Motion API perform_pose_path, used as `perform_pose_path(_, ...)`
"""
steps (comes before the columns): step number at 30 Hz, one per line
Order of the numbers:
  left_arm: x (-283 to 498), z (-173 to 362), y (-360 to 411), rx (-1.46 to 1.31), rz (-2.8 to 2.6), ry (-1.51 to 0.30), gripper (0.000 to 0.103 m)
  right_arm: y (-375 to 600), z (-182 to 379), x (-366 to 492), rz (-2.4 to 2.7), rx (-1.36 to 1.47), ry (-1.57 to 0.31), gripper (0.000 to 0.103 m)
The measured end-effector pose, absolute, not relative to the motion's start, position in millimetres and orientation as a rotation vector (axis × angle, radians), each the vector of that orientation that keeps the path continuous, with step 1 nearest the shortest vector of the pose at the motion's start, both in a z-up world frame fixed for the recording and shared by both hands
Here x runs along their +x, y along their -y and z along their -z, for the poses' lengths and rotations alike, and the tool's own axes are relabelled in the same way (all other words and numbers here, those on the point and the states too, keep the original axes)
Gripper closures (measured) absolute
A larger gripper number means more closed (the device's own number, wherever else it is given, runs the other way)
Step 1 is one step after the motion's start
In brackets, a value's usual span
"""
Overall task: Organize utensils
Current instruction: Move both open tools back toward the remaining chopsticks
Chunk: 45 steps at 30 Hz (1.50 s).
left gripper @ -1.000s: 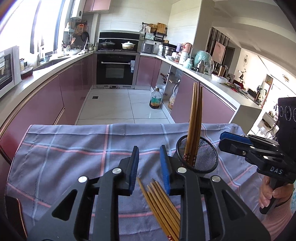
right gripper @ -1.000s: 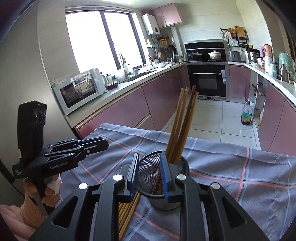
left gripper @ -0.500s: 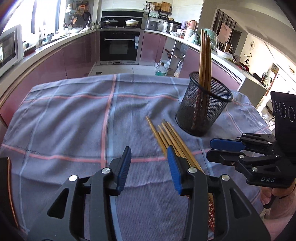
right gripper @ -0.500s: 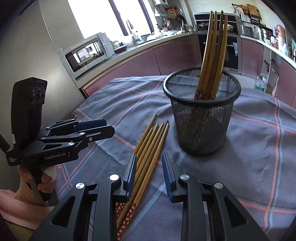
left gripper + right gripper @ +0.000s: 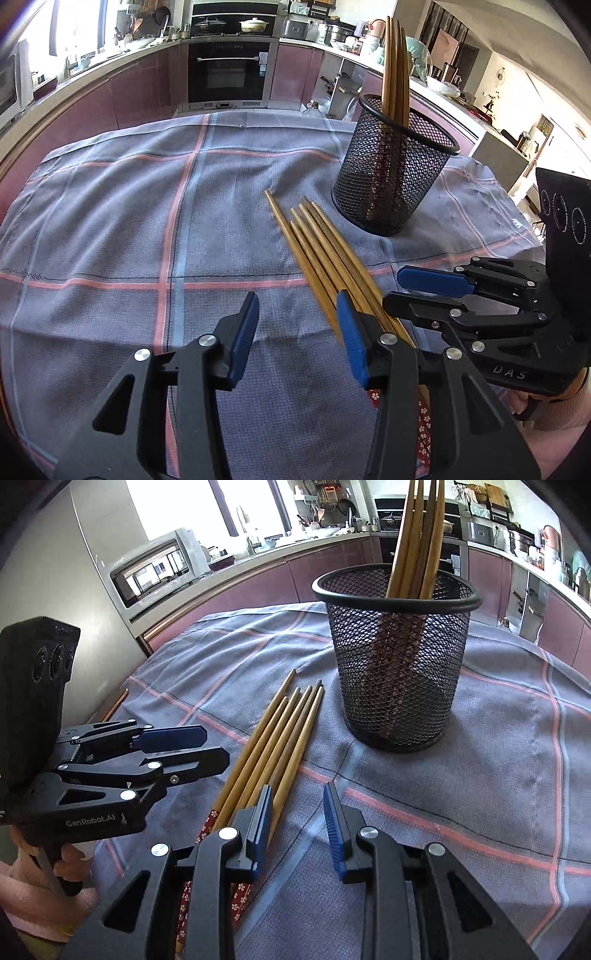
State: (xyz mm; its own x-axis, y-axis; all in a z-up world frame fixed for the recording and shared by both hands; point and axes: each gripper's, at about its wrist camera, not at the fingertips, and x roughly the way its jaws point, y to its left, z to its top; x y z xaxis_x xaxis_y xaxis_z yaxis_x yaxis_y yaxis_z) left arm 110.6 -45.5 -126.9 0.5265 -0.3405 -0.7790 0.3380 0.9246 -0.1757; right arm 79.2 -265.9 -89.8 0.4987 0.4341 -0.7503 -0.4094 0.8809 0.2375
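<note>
Several wooden chopsticks (image 5: 325, 251) lie side by side on the checked cloth, also in the right wrist view (image 5: 273, 746); their red flowered ends point toward me. A black mesh cup (image 5: 395, 173) stands upright behind them with several chopsticks (image 5: 396, 70) in it; it also shows in the right wrist view (image 5: 397, 657). My left gripper (image 5: 297, 336) is open and empty, just left of the loose chopsticks. My right gripper (image 5: 297, 827) is open and empty, just right of them. Each gripper shows in the other's view, the right (image 5: 424, 288) and the left (image 5: 207, 749).
The grey-blue cloth (image 5: 147, 221) with pink stripes covers the table. Kitchen counters, an oven (image 5: 225, 74) and a microwave (image 5: 155, 572) stand well behind the table. The table edge runs close below both grippers.
Both grippers have pulled back and tilted down from the cup toward the near ends of the loose chopsticks. Both stay open and empty. The cup and chopsticks have not moved.
</note>
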Motion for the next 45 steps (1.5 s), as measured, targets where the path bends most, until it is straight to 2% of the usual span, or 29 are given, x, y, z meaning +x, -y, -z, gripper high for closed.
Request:
perform_pose_path(19, 117, 135, 57, 0.056, 0.387, -0.951, 0.06, 262, 89, 79, -0.471, -0.054, -0.905, 0.077)
perform_pose_path(28, 116, 135, 51, 0.068, 0.386, -0.963, 0.07, 262, 89, 80, -0.466, -0.068, -0.907, 0.077)
perform_pose_path(45, 140, 137, 52, 0.068, 0.343, -0.968, 0.069, 247, 91, 93, -0.441, -0.118, -0.9, 0.077)
